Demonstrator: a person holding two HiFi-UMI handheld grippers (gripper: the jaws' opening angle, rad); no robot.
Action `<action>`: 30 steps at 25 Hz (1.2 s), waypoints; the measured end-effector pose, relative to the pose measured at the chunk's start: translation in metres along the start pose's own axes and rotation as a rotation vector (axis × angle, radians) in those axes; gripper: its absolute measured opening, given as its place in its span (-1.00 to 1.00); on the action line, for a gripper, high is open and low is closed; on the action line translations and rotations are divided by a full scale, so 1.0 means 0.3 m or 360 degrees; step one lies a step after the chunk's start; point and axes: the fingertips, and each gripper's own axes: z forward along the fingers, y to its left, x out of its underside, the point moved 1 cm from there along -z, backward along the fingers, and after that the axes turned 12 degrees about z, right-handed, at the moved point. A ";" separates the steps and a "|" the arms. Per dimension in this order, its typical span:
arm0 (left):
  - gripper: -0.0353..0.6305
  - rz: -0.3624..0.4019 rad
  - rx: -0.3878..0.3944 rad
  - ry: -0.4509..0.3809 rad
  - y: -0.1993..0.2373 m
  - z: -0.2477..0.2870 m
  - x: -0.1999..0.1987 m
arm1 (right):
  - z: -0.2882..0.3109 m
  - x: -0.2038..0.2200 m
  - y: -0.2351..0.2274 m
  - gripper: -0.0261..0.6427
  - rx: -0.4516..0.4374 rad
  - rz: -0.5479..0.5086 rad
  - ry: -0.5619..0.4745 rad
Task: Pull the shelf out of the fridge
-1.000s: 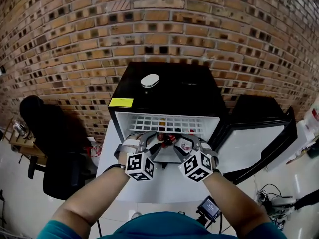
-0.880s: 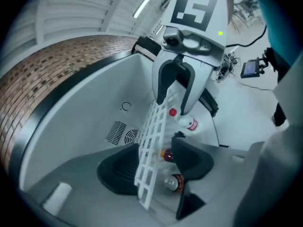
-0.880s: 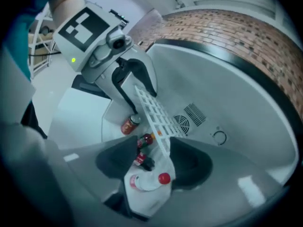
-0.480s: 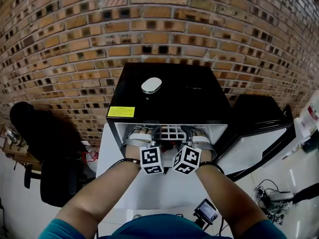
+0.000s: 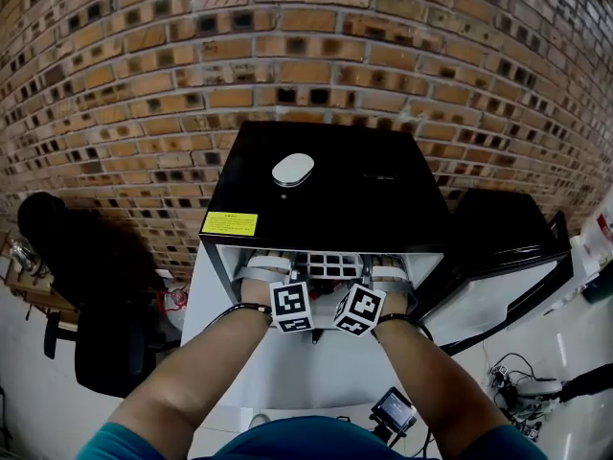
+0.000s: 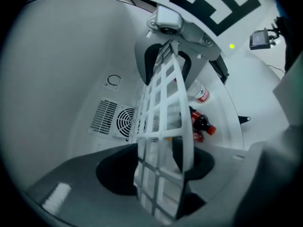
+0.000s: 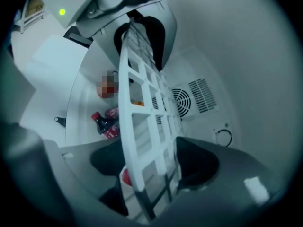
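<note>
Item: shelf point(image 6: 163, 103), white open grid. Location: inside fridge point(image 5: 326, 180), centre of head view. Likely light, stiff, slick. Your left gripper point(image 6: 154, 171) and right gripper point(image 7: 154, 167) each clamp its near edge. Hold solid bars; keep it level.

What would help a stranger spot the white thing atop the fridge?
Find the black fridge against the brick wall. On its top, left of centre, lies a white oval object; the yellow sticker nearby is flat and rectangular.
</note>
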 end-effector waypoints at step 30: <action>-0.76 0.0148 -0.0242 0.0029 -0.013 -0.110 -0.034 | -0.088 0.001 -0.005 -0.67 0.0205 -0.0029 -0.0027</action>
